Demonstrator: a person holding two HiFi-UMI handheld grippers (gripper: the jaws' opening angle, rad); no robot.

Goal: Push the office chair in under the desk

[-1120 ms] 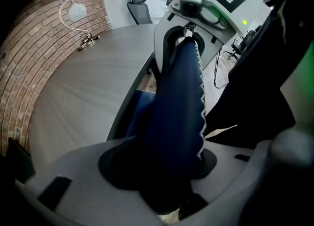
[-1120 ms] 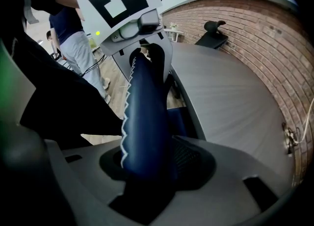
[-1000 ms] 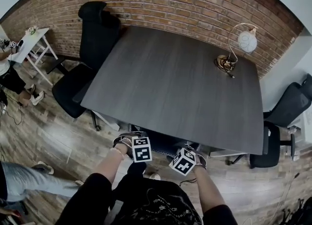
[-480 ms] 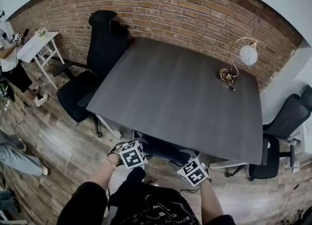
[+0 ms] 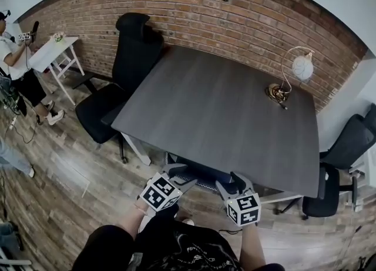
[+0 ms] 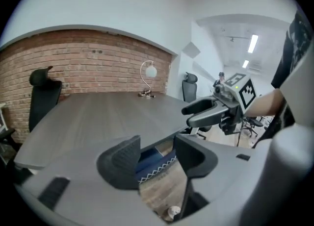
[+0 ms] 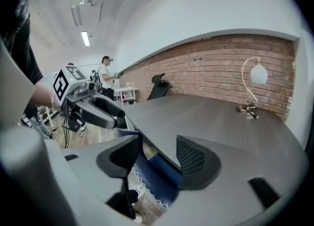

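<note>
- The left gripper and right gripper each carry a cube of black-and-white square markers. Their jaws have just been opening and stand wide apart, with nothing between them.
- The office chair sits with its blue seat under the near edge of the desk, just beyond the grippers.

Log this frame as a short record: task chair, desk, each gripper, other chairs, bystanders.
task chair: office chair, blue with white zigzag trim, mostly tucked under the desk's near edge
desk: dark grey desk, only a lamp on it, at the far right corner
left: left gripper open, jaws just opened, holding nothing, by the near edge
right: right gripper open, jaws just opened, holding nothing
other chairs: black chair at the desk's left; second black chair at right
bystander: person far left, beside a white table
</note>
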